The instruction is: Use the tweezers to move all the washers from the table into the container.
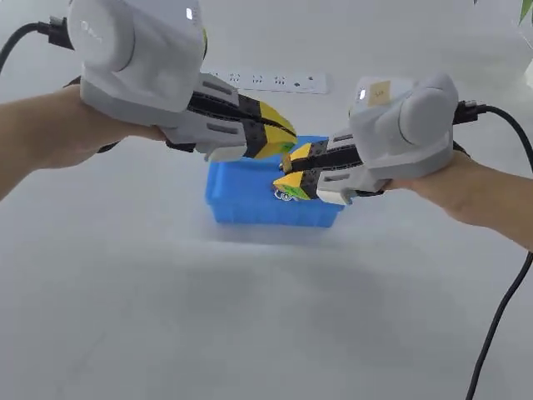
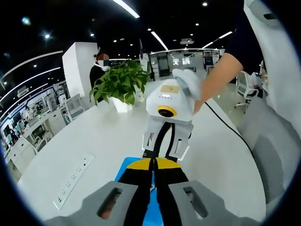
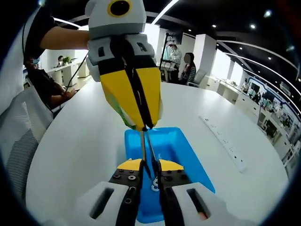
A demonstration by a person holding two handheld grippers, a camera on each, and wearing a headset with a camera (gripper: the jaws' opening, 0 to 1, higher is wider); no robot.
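A blue container [image 1: 250,208] stands on the white table, and my two grippers meet nose to nose above it. My left gripper [image 1: 287,137] comes in from the upper left with its yellow jaws shut. Thin metal tweezers [image 3: 145,146] run from its tips [image 3: 143,126] down between the jaws of my right gripper [image 3: 150,167], which are closed in on them. In the head view my right gripper [image 1: 287,175] hangs over the container's middle. Small silver washers [image 1: 286,197] lie in the container [image 3: 176,146] just under it. The left gripper view looks along its shut jaws [image 2: 153,162] at the right gripper.
A white power strip [image 1: 266,81] lies on the table behind the container. The right gripper's black cable [image 1: 500,317] hangs down at the right. A potted plant [image 2: 120,84] stands at the far end of the table. People sit and stand in the office behind.
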